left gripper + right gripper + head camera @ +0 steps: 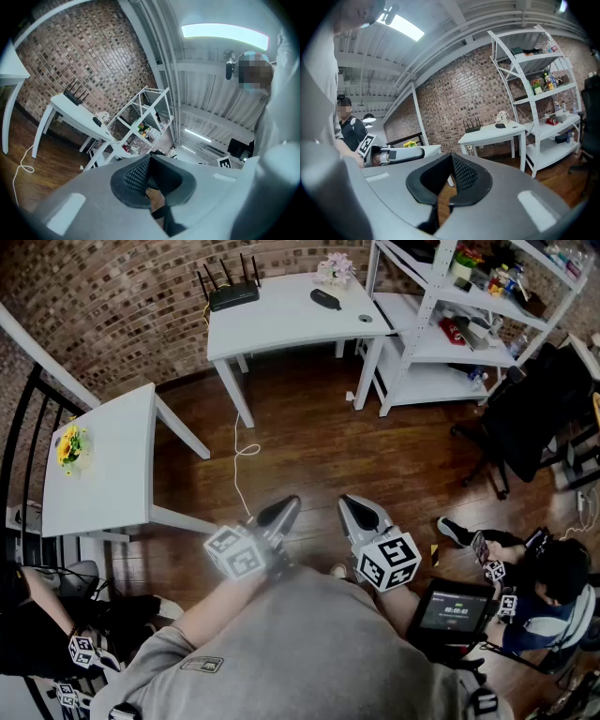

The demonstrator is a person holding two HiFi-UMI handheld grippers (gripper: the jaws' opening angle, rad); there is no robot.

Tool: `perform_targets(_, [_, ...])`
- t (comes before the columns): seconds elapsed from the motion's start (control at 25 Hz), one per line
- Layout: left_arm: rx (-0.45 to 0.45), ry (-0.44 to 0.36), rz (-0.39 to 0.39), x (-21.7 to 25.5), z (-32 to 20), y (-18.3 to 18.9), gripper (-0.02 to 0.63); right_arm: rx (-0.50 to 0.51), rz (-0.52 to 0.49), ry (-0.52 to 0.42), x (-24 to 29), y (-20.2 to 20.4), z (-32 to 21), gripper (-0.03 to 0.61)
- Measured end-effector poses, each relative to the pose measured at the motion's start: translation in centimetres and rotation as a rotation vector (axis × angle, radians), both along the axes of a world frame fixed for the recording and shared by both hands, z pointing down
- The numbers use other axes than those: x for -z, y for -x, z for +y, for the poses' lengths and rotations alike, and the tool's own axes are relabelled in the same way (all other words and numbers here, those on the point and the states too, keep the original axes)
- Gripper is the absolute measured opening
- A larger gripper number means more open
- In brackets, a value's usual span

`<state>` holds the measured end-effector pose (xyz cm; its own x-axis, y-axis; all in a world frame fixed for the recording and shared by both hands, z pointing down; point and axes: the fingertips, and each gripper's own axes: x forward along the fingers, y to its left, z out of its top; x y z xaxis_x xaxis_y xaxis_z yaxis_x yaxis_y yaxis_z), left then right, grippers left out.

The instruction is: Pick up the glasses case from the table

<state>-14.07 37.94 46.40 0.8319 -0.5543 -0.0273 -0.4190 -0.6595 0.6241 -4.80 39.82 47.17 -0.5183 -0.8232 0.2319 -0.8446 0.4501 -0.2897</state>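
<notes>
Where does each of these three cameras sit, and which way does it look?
Head view: on the person's head, looking steeply down at the wood floor; the grey shirt, the left gripper and right gripper show.
Left gripper view: on the left gripper, looking along its closed jaws, picture tilted, toward the brick wall and shelf unit.
Right gripper view: on the right gripper, looking along its closed jaws at that wall; the left gripper shows at left.
Shared: all three show the white table with the router.
</notes>
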Motion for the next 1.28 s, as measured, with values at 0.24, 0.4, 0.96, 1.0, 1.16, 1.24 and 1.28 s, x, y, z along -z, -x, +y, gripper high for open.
perform_targets(0.24, [0.001,0.001,-0.001,0.1,-0.3,0.3,0.002,0.001,0.000,0.000,0.1,0.4,-0.4,0.011])
perform_targets(0.4, [0.008,0.014,0.001,0.0,0.0,0.6,0.001,0.009,0.001,0.017,-0.3,0.9,0.0,0.011])
perform_targets(0.96, [-0.010,-0.043,0.026,0.6,-2.1,1.8,0.001,0.004,0.043,0.007,0.0,2.5,-2.0,0.011])
perform_targets(1.0, [-0.018,-0.051,0.034,0.8,-2.4,1.8,0.001,0.000,0.046,-0.002,0.1,2.7,-2.4,0.011])
perform_targets(1.16, [-0.013,-0.097,0.002,0.8,-3.6,2.9,0.002,-0.028,0.060,-0.026,0.3,3.5,-3.4,0.011])
perform_targets(1.24, [-0.020,-0.100,0.001,0.7,-4.3,3.3,0.001,-0.043,0.066,-0.027,0.6,3.7,-4.0,0.011])
perform_targets(1.28, [-0.025,-0.093,0.002,0.9,-4.7,3.5,0.002,-0.049,0.070,-0.025,0.8,3.8,-4.4,0.011])
